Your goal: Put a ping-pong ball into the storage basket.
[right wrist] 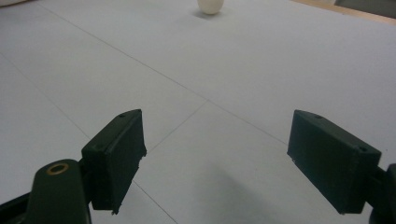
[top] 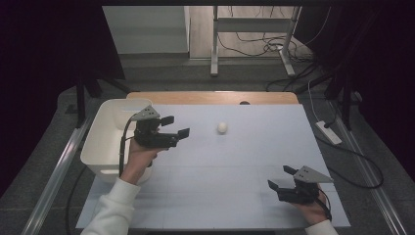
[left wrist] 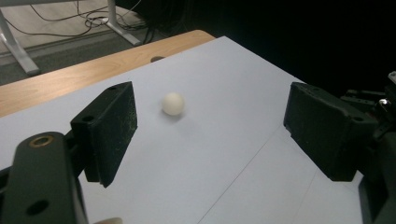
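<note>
Two things share the pale surface with me, and I take them by size. Biggest is the white tub, which sits behind and to the outer side of my left fingers, near my left wrist, overhanging the surface's left edge. Smaller by far is the little white ball, lying by itself on the bare sheet, apart from everything else.

My left fingers are spread wide with nothing between them. From the left gripper view the ball lies straight ahead of them, a little nearer the left-hand pad than the other, resting on the surface and not yet inside the gap. It is round, so it has no long axis to line up with; any approach angle should serve.

My right fingers are also spread and empty, hovering low over the near right part of the surface. For them the ball is far off ahead, up at the top edge of the right gripper view, well apart.

So the left hand is clearly the nearer one. I judge the coming move to be a short push forward and slightly down with the left fingers until the ball sits between the pads, then a gentle squeeze, since a ball can roll off if nudged by one pad first.
</note>
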A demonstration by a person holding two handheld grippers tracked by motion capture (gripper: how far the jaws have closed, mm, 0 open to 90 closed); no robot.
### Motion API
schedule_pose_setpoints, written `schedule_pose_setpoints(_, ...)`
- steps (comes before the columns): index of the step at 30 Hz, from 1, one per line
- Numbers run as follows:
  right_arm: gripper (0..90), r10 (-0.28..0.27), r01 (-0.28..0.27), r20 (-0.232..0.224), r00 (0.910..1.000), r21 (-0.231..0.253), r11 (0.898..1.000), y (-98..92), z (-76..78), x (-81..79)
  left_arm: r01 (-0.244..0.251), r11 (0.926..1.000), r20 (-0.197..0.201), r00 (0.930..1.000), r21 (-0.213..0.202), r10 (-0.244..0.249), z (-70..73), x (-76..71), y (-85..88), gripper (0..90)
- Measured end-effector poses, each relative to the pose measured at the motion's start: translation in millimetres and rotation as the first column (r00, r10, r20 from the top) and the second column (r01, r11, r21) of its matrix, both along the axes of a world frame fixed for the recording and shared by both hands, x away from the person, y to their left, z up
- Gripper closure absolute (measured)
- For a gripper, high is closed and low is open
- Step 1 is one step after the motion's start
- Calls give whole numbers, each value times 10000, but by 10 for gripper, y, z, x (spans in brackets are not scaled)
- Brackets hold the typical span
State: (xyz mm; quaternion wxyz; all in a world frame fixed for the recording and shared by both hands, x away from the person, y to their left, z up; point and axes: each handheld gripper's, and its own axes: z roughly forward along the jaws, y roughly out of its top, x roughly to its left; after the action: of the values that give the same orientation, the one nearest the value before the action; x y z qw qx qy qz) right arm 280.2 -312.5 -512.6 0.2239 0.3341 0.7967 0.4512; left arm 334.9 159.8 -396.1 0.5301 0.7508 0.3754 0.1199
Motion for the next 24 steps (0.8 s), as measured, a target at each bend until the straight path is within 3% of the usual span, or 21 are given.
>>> schedule_pose_setpoints(24, 187, -17, 17, -18, 10000, -6, 10000, 11, 2, 18, 199, 9991, -356, 9992, 381, -185, -124, 120, -203, 180)
